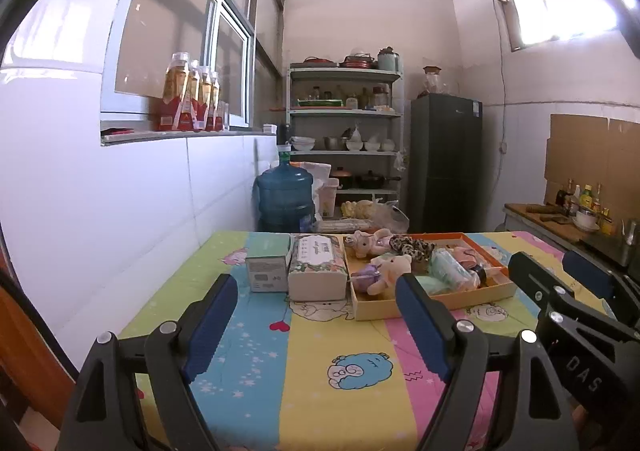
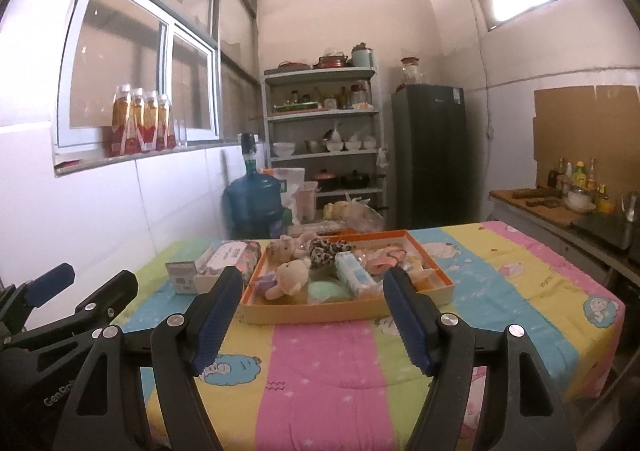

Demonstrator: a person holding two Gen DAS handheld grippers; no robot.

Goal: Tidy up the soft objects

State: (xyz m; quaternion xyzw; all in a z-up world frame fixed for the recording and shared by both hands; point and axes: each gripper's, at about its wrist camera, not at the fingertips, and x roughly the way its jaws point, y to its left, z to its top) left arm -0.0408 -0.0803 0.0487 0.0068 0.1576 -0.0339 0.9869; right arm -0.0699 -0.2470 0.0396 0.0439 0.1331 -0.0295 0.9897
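Note:
An orange-rimmed shallow box [image 1: 476, 297] [image 2: 344, 309] sits on the quilt-covered table and holds soft objects: a beige teddy bear [image 1: 390, 269] [image 2: 290, 275], a pink plush rabbit [image 1: 370, 241] [image 2: 286, 245], a leopard-print cloth [image 1: 412, 247] [image 2: 326, 253], a tissue pack [image 1: 450, 271] [image 2: 354, 275] and a green pad [image 2: 328, 291]. My left gripper [image 1: 316, 287] is open and empty, hovering short of the box. My right gripper [image 2: 312, 283] is open and empty, in front of the box. Each gripper shows at the edge of the other's view.
A floral tissue box [image 1: 318, 267] [image 2: 232, 259] and a small grey-green carton [image 1: 268, 265] [image 2: 182, 277] stand left of the orange box. Behind the table are a blue water jug [image 1: 284, 197], shelves [image 1: 346, 131] and a fridge [image 1: 446, 163]. A counter [image 2: 560, 219] runs along the right.

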